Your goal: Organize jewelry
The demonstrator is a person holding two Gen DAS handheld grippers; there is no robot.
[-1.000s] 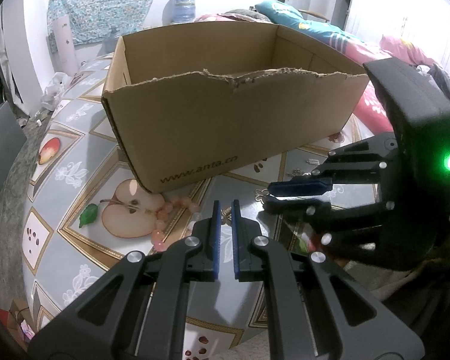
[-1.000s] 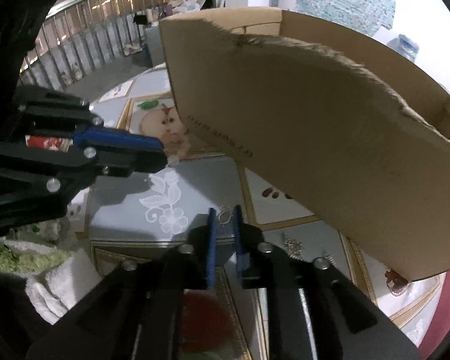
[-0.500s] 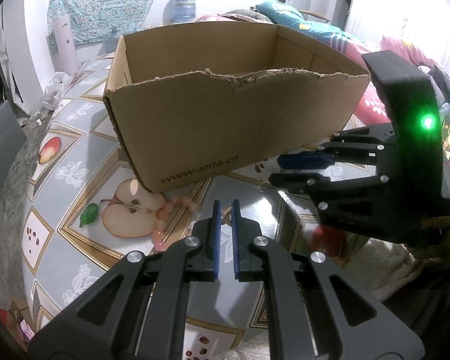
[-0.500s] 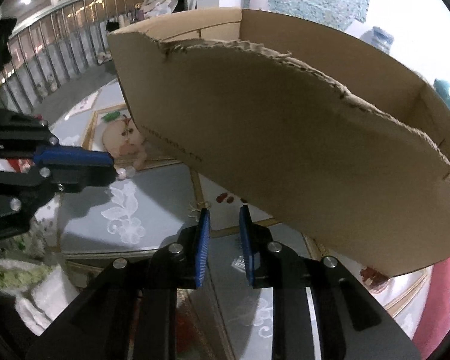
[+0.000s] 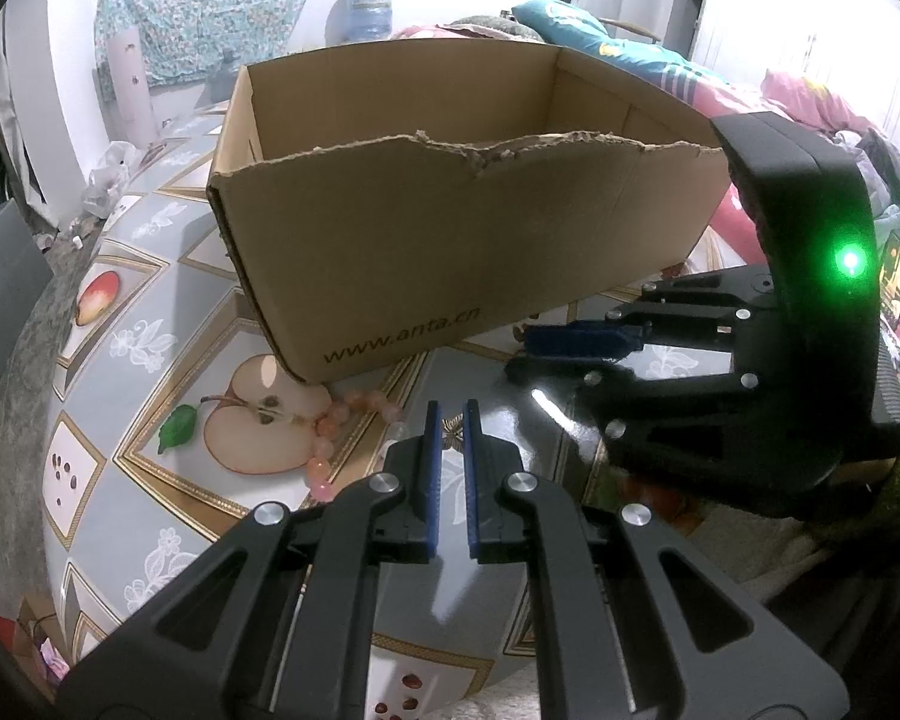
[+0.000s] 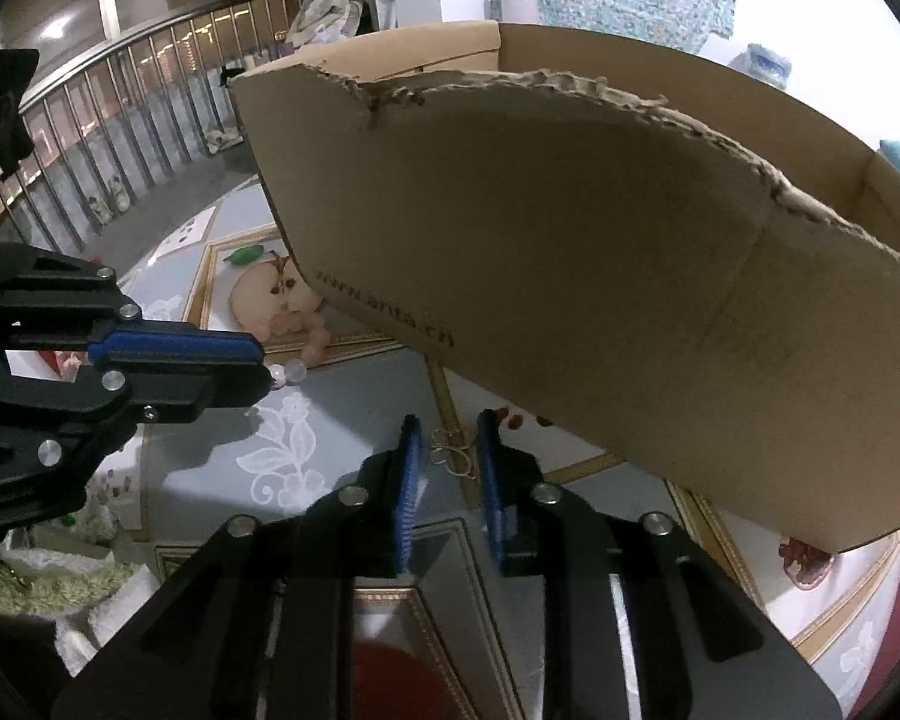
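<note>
Gold ornament [image 6: 452, 451] between closing right gripper [image 6: 448, 441] (untouched)

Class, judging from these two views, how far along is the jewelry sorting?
Nothing looks put away: the cardboard box hides its floor, and the pink bead bracelet lies by its corner. In hand: the right gripper, jaws just closing, straddles a small gold piece. Left gripper shut, empty. Both pieces remain.
</note>
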